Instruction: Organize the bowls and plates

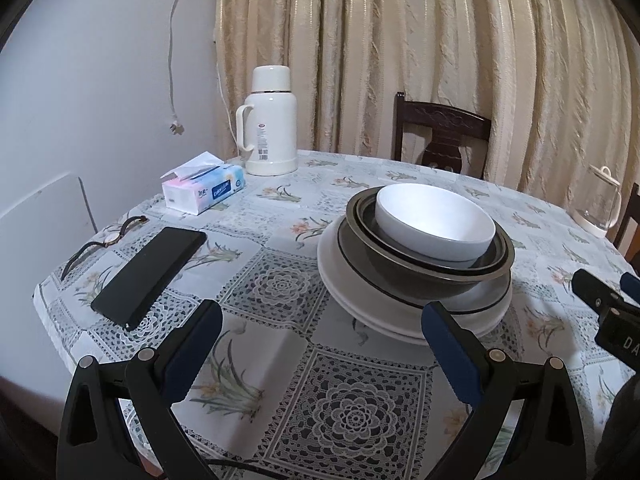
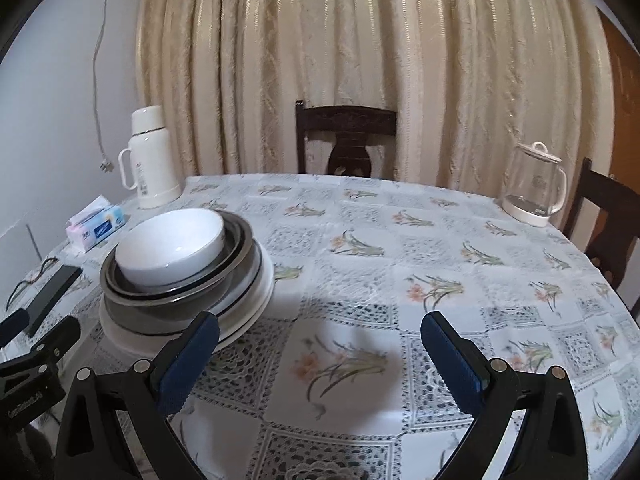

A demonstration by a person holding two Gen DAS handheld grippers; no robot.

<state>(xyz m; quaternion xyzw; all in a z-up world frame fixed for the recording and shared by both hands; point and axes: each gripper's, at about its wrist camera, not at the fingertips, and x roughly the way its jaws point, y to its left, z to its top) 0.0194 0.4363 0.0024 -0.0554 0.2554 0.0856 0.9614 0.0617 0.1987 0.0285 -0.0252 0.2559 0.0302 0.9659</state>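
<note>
One stack of dishes stands on the table: a white bowl [image 1: 434, 220] [image 2: 170, 246] nested in dark metal bowls [image 1: 420, 276] [image 2: 160, 300], all on white plates [image 1: 360, 300] [image 2: 256, 300]. My left gripper [image 1: 320, 324] hovers open just in front of the stack's left side, nothing between its blue-padded fingers. My right gripper [image 2: 320, 332] is open too, over bare tablecloth to the right of the stack. Its left finger sits close to the plates' rim. The right gripper's tips also show at the right edge of the left wrist view [image 1: 600, 288].
A floral tablecloth [image 2: 400, 260] covers the round table. A white thermos [image 1: 270, 124], a tissue box [image 1: 204, 190], a black phone [image 1: 150, 272] and a wristwatch [image 1: 108, 240] sit at the left. A glass kettle [image 2: 534, 184] stands at the far right. Dark chairs [image 2: 346, 140] and a curtain are behind.
</note>
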